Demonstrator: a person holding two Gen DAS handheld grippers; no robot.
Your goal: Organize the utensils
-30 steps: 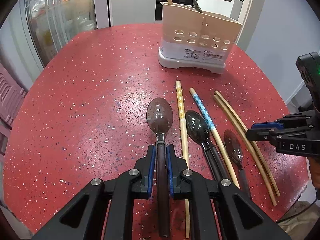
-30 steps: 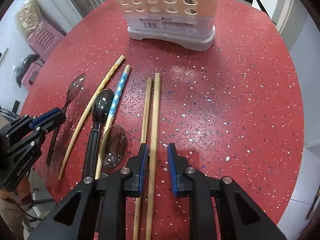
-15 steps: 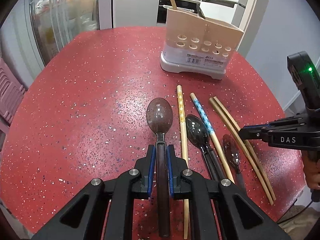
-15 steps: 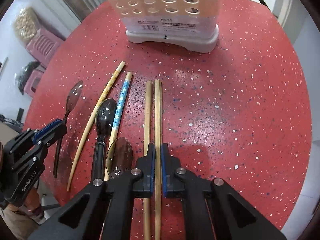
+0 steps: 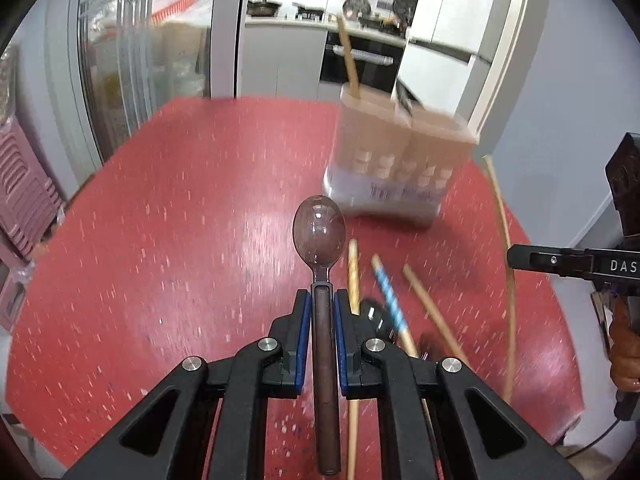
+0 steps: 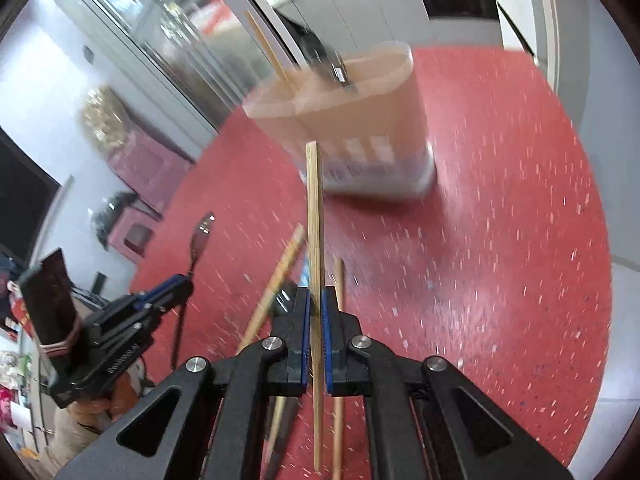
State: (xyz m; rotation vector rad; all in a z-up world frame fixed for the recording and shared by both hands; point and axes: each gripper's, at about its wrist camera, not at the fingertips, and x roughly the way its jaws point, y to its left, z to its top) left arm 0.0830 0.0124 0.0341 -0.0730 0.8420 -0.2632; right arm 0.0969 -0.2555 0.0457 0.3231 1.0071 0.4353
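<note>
My left gripper [image 5: 321, 300] is shut on a brown translucent spoon [image 5: 319, 236], held above the red table with its bowl pointing forward. My right gripper [image 6: 314, 300] is shut on a plain wooden chopstick [image 6: 314, 216], lifted off the table; the chopstick also shows in the left wrist view [image 5: 505, 248]. The beige utensil holder [image 5: 400, 164] stands ahead in both views [image 6: 360, 120], with a chopstick and a dark utensil in it. Other chopsticks [image 5: 386, 300] and a dark spoon [image 5: 374, 316] lie on the table below, blurred.
The round red speckled table [image 5: 180, 220] ends close on the right [image 6: 540, 280]. Pink stools [image 5: 20, 184] stand off its left side. Glass doors and kitchen counters are behind. My left gripper shows in the right wrist view [image 6: 160, 292].
Both grippers have risen from the table with their utensils and tilted up toward the holder. The right gripper closed on the chopstick and lifted it.
</note>
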